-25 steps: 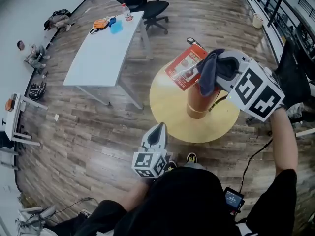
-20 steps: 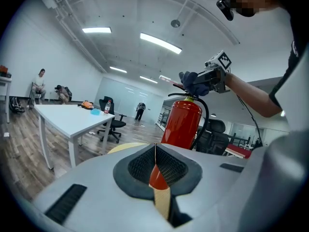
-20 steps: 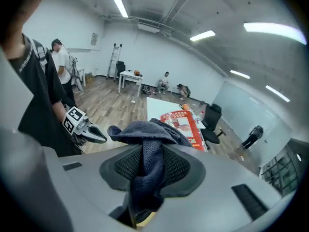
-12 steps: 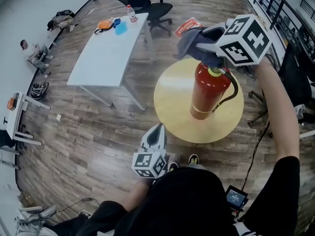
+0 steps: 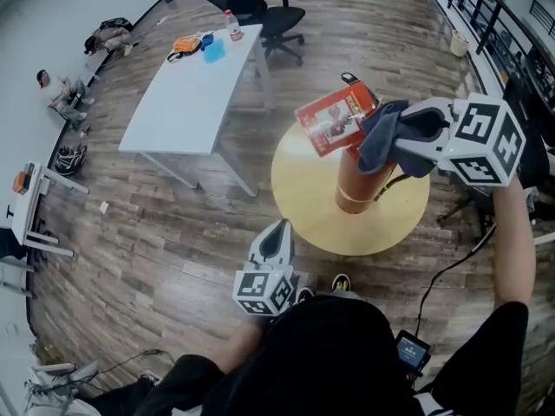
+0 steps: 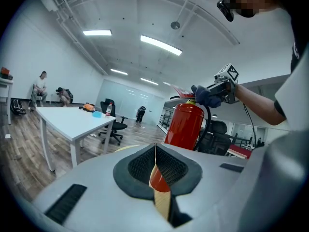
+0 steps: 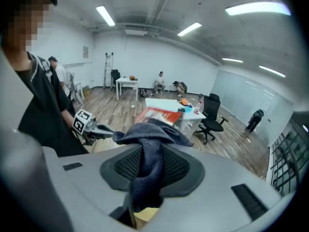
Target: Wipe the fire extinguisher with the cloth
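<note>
Extinguisher (image 5: 351, 180) stood upright near middle of round worktop (image 5: 299, 189); red tag (image 5: 334, 118) seen at its top. Dark cloth (image 5: 380, 141) pinched in right gripper (image 5: 395, 135), jaws just closed a little further on it. Cloth held against extinguisher's top, on side towards worktop's right edge. Left gripper (image 5: 279, 228) held beyond worktop's near edge, well apart from extinguisher, jaws pressed together, nothing gripped.
</note>
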Available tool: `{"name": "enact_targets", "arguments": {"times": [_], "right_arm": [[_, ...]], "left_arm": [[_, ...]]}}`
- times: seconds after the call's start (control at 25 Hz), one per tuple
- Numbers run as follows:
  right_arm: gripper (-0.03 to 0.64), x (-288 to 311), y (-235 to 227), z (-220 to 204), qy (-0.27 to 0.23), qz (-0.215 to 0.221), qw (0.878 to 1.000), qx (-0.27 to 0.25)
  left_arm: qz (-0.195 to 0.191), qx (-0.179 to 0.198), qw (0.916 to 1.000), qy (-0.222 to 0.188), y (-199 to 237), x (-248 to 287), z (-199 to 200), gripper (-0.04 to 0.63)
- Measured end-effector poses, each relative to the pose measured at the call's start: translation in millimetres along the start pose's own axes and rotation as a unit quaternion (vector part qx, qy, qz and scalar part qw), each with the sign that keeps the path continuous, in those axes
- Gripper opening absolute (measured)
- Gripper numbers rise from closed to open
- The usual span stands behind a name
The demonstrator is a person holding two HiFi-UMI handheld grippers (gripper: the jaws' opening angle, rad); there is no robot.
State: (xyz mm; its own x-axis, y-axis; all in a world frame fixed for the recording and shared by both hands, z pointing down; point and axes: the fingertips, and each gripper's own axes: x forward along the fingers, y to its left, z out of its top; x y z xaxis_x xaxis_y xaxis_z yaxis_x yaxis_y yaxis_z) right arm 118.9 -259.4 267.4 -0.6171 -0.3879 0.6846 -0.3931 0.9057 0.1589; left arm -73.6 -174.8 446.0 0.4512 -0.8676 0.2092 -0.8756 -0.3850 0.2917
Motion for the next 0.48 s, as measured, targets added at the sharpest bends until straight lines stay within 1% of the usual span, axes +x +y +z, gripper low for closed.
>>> {"name": "enact_targets", "arguments": {"times": [0.04,0.12,0.16,0.2,0.32,0.48], "right_arm": [[0.124,-12,-11,-2,-0.021,-0.013,0.999,0.022],[0.124,-31,-39,-2,-0.052,-0.058,0.996,0.05],[0.124,-34,-51,-2,-0.057,-0.078,0.994,0.054],[0.124,-31,-59,0,-0.055,-0.089,0.993,0.051],[0.124,-3,-64,16,-0.034,-0.085,0.996,0.019],[0.11,20,-70,65,-0.033,-0.098,0.994,-0.038]], "left_arm": [[0.0,0.001,1.0,0.001,0,0,0,0.023],[-0.001,0.002,1.0,0.002,0,1,-1,0.023],[-0.001,0.003,1.0,0.002,0,1,-2,0.023],[-0.001,0.003,1.0,0.002,-1,2,-3,0.023],[-0.001,0.002,1.0,0.002,-8,2,-5,0.023],[0.003,0.003,1.0,0.002,-8,1,-5,0.023]]}}
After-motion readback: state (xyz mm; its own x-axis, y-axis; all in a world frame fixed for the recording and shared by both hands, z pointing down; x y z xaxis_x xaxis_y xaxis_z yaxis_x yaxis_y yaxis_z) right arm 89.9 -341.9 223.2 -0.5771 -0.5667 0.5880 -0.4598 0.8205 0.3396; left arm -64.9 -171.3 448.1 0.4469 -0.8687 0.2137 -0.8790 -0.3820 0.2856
